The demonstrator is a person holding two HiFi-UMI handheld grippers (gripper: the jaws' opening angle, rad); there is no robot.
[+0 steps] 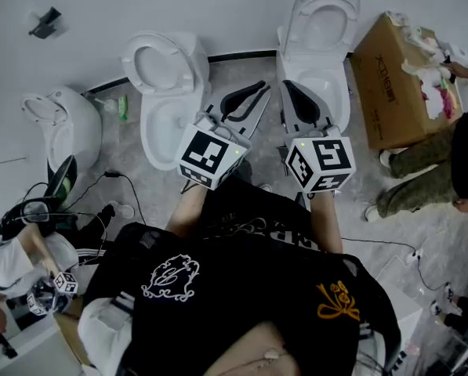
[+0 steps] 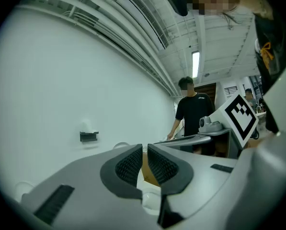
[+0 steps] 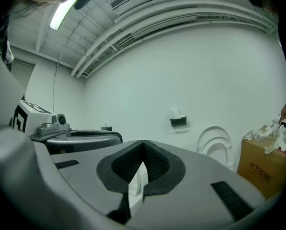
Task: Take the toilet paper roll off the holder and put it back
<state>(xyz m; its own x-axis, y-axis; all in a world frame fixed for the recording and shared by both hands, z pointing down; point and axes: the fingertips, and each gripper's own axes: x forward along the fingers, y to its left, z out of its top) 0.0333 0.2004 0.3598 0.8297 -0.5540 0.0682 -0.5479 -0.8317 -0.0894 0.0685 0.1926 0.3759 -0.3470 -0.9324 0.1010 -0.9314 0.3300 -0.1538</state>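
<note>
A small dark holder (image 3: 178,121) is fixed to the white wall, with a white lump of paper (image 3: 175,112) sitting on it. It also shows in the left gripper view as the holder (image 2: 88,136), and in the head view the holder (image 1: 45,23) is at the top left, far from both grippers. My left gripper (image 1: 259,87) and right gripper (image 1: 285,85) hang side by side over the floor between two toilets. The left gripper (image 2: 145,148) is shut to a thin slit, empty. The right gripper (image 3: 143,143) has its tips touching, also empty.
Three white toilets stand along the wall: one at far left (image 1: 61,124), one ahead left (image 1: 165,77), one ahead right (image 1: 320,30). A cardboard box (image 1: 390,84) with rags is at the right beside a crouching person (image 1: 429,171). Cables (image 1: 116,190) trail on the floor. Another person (image 2: 193,114) stands by a desk.
</note>
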